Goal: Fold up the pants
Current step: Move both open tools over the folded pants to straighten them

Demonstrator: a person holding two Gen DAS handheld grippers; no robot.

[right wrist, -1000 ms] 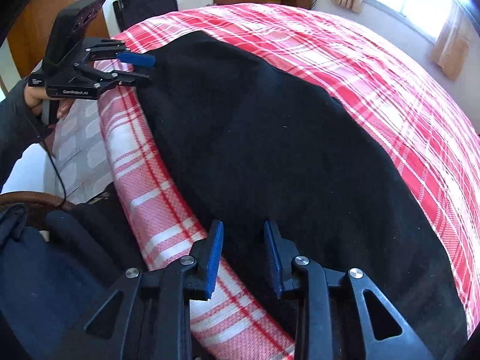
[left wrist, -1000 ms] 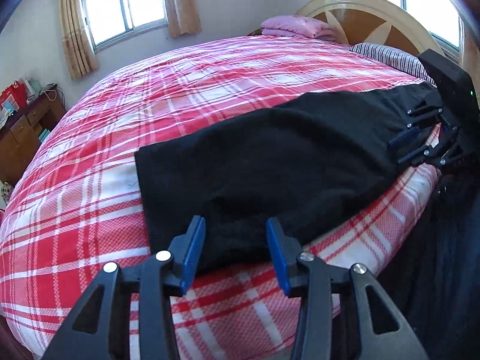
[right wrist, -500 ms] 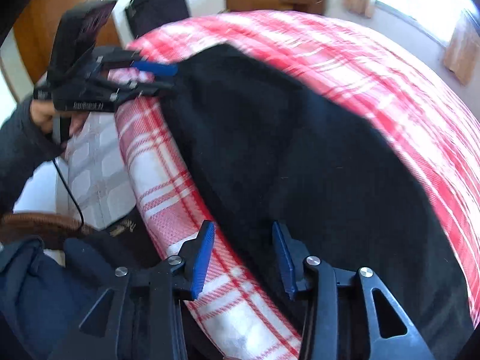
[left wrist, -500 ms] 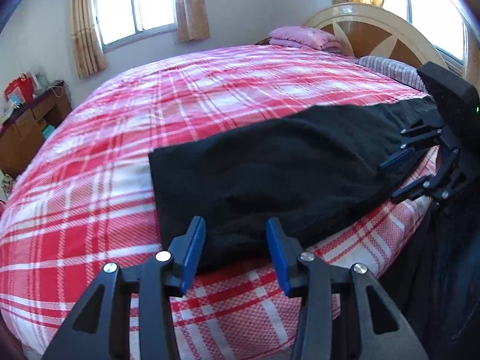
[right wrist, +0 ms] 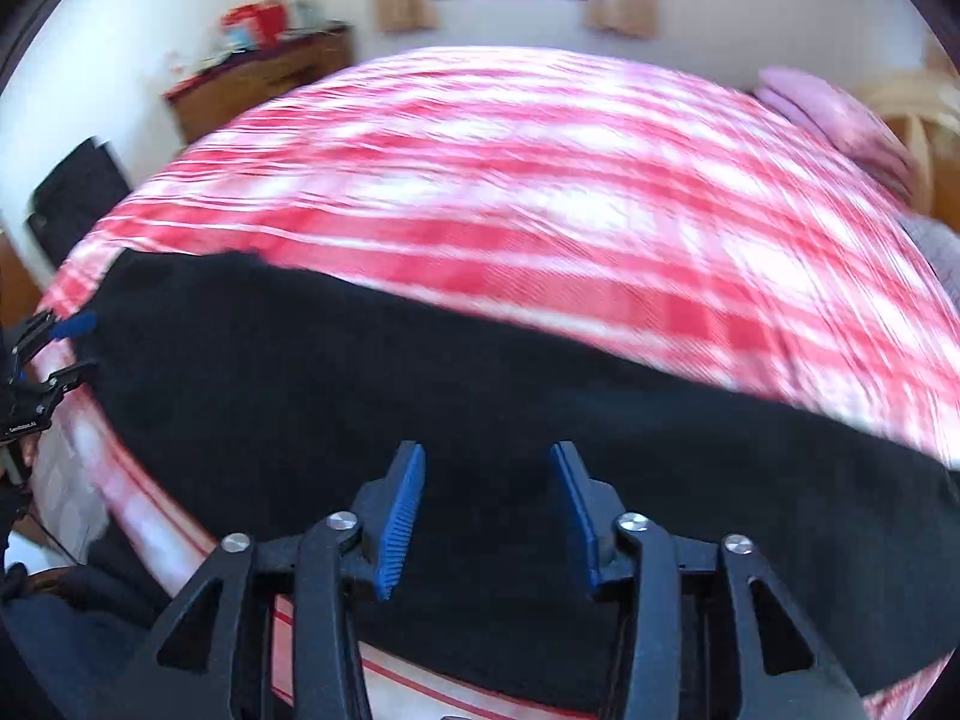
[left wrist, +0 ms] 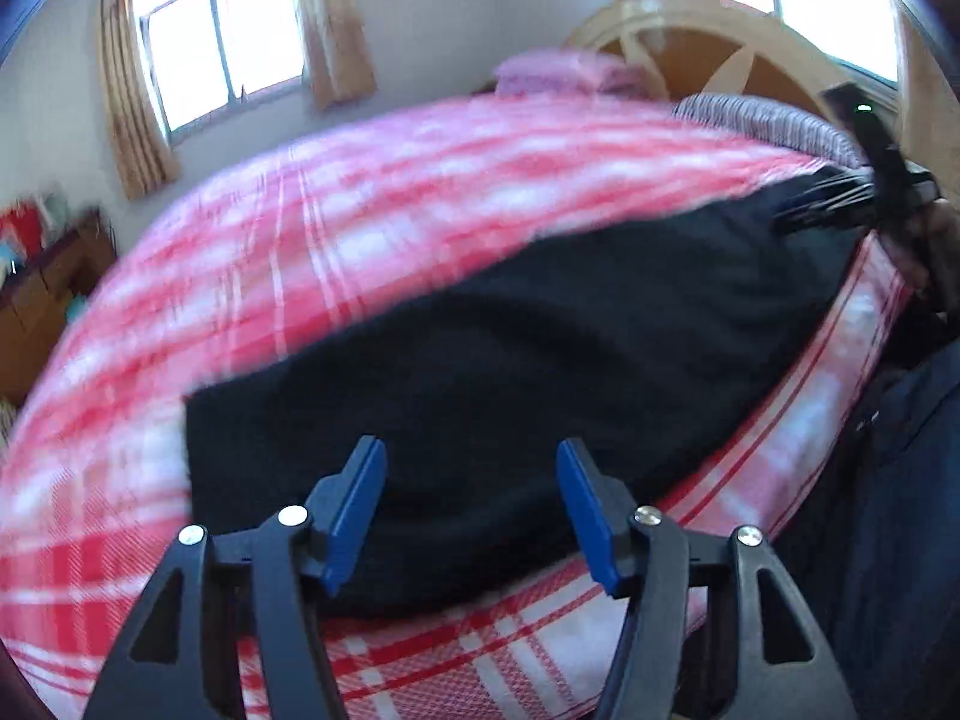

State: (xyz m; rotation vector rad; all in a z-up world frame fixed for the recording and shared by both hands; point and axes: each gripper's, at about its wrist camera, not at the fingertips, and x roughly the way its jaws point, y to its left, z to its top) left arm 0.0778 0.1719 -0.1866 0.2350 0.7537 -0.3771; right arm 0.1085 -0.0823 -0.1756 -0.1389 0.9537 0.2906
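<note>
Black pants [left wrist: 540, 360] lie flat along the near edge of a bed with a red and white plaid cover [left wrist: 360, 192]; they also show in the right wrist view [right wrist: 420, 390]. My left gripper [left wrist: 471, 513] is open and empty, its blue pads over one end of the pants. My right gripper [right wrist: 486, 516] is open and empty over the pants' near edge. The right gripper also shows at the far end in the left wrist view [left wrist: 840, 204]. The left gripper shows at the left edge of the right wrist view [right wrist: 54, 348], open. Both views are motion-blurred.
A wooden headboard [left wrist: 720, 42], a striped pillow [left wrist: 762, 120] and folded pink bedding [left wrist: 564, 69] are at the bed's head. A wooden dresser [right wrist: 264, 84] stands by the wall. The person's dark clothing [left wrist: 900, 510] is beside the bed edge.
Both grippers have opened wider. The right gripper has swung round, now facing across the bed toward the window. The left gripper has moved closer over the pants.
</note>
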